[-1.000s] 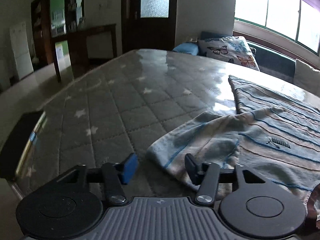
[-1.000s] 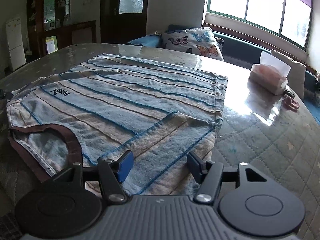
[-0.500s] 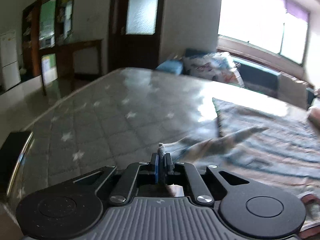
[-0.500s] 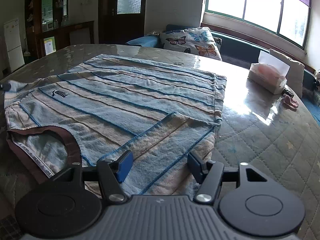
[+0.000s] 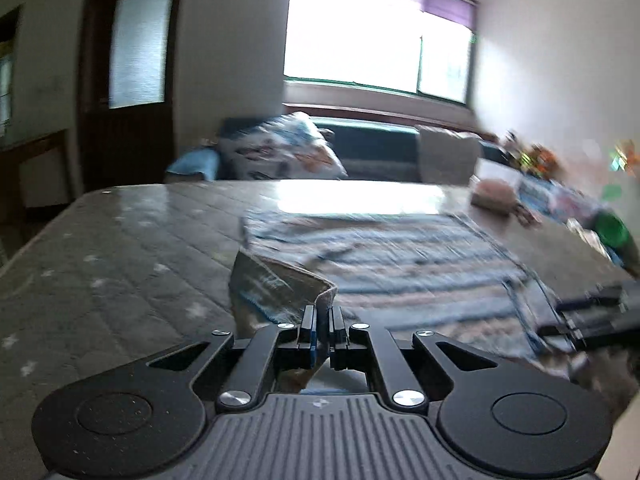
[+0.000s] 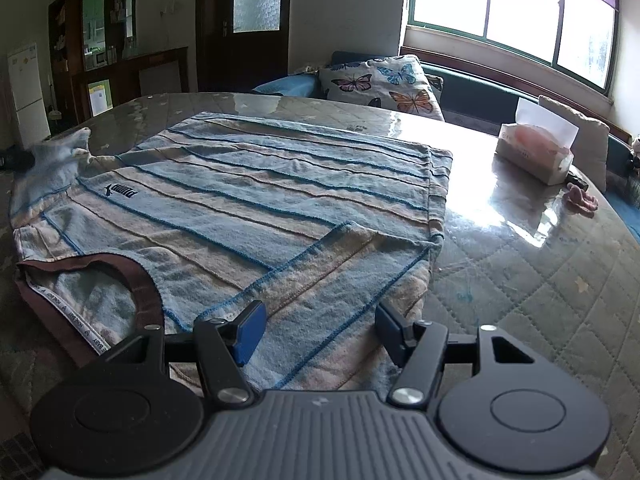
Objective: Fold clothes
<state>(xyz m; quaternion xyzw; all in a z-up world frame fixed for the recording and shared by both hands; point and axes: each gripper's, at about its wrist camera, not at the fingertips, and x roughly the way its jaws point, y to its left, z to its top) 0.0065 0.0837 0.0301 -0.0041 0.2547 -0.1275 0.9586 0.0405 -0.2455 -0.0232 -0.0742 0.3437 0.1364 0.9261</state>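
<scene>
Left gripper (image 5: pixel 323 322), jaws pressed together, pinches the sleeve (image 6: pixel 60 152) of the striped shirt (image 6: pixel 256 208) spread on the table (image 6: pixel 540 280); shirt body lies to its right, toward the spread, empty right gripper (image 6: pixel 320 330).

Daylight floods through a wide window (image 6: pixel 516 12) above a dark sofa (image 6: pixel 472 96), beside a wooden door (image 6: pixel 244 24).
</scene>
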